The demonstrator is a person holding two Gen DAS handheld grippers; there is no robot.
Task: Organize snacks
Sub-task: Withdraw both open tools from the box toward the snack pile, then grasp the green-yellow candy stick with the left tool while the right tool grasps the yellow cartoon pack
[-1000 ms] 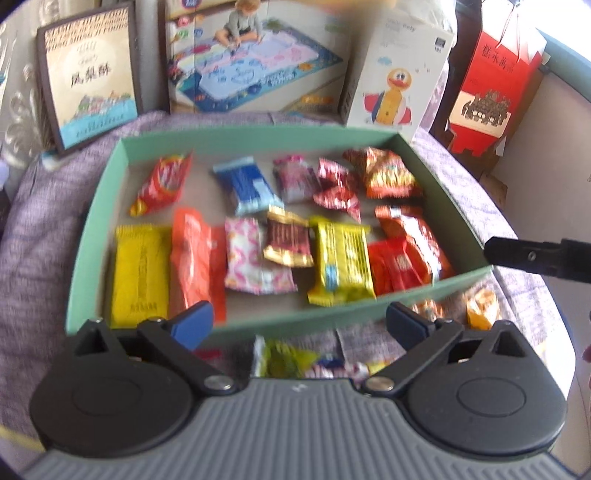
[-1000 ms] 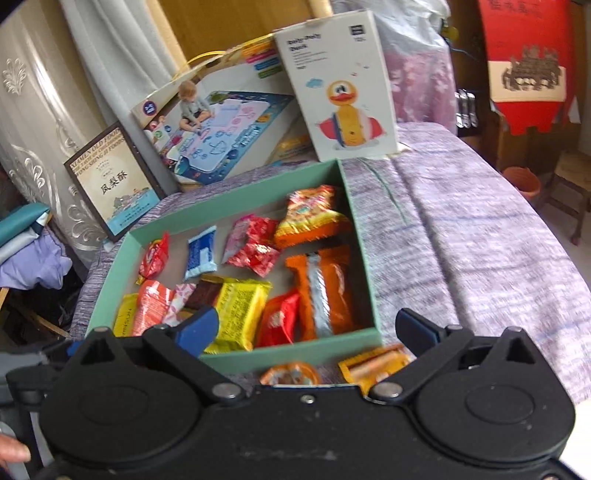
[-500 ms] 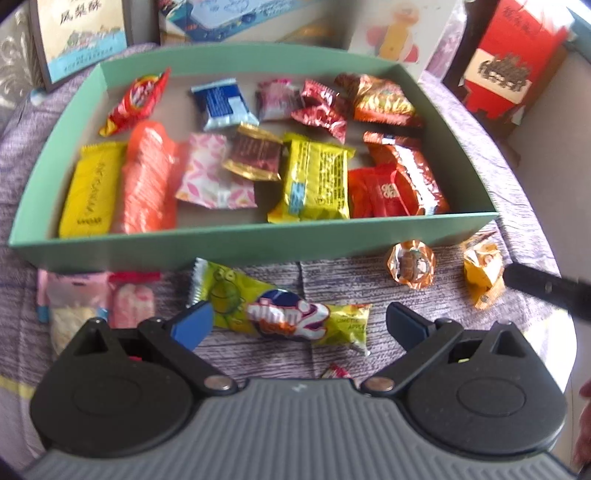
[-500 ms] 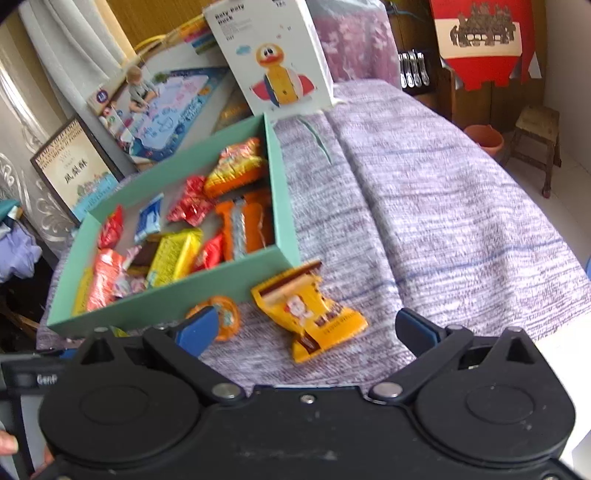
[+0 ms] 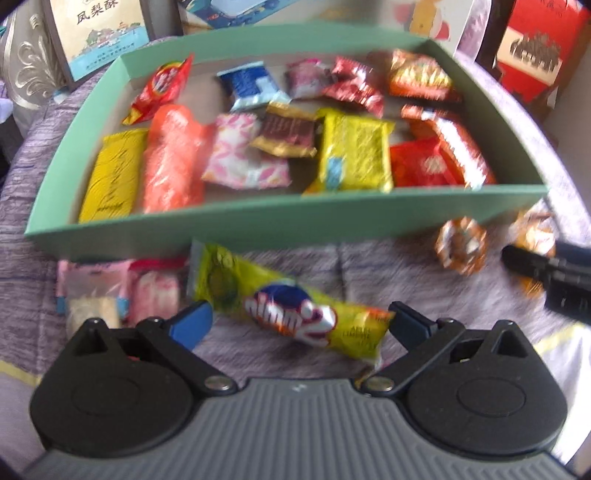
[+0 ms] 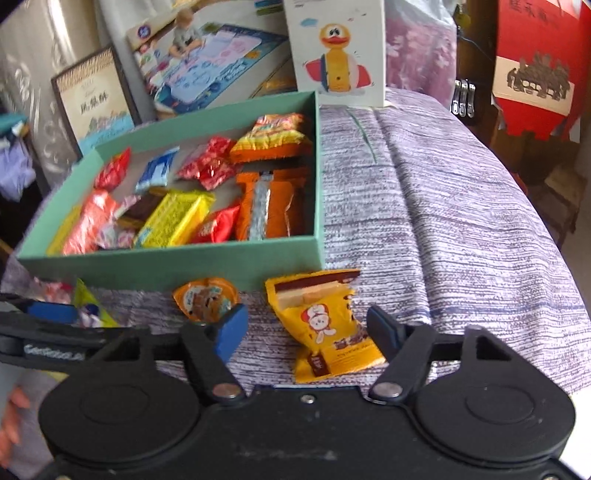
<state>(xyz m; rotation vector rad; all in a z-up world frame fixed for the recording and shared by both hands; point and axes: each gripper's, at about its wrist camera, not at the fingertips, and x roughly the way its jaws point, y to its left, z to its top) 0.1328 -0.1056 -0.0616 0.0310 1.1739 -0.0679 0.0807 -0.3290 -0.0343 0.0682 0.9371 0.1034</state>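
A green box (image 5: 288, 221) (image 6: 166, 262) holds several wrapped snacks. On the purple cloth in front of it lies a long yellow-green candy packet (image 5: 288, 314). My left gripper (image 5: 299, 323) stands open astride that packet. A yellow snack packet (image 6: 325, 321) lies between the jaws of my right gripper (image 6: 306, 328), which are closing. The right pad is at the wrapper's edge and the left pad is still apart from it. A round orange candy (image 6: 205, 297) (image 5: 461, 243) sits next to the box wall. Two pink packets (image 5: 110, 288) lie at the left.
Along the back stand a duck-print box (image 6: 336, 51), a play-mat box (image 6: 207, 62), a framed-looking box (image 5: 99, 33) and a red box (image 6: 535, 62). The purple cloth (image 6: 443, 206) stretches bare to the right of the box. A hand (image 6: 11, 417) shows at lower left.
Both grippers have sunk and tilted down toward the cloth in front of the box. The right jaws have narrowed around the yellow packet. The left jaws stay wide.
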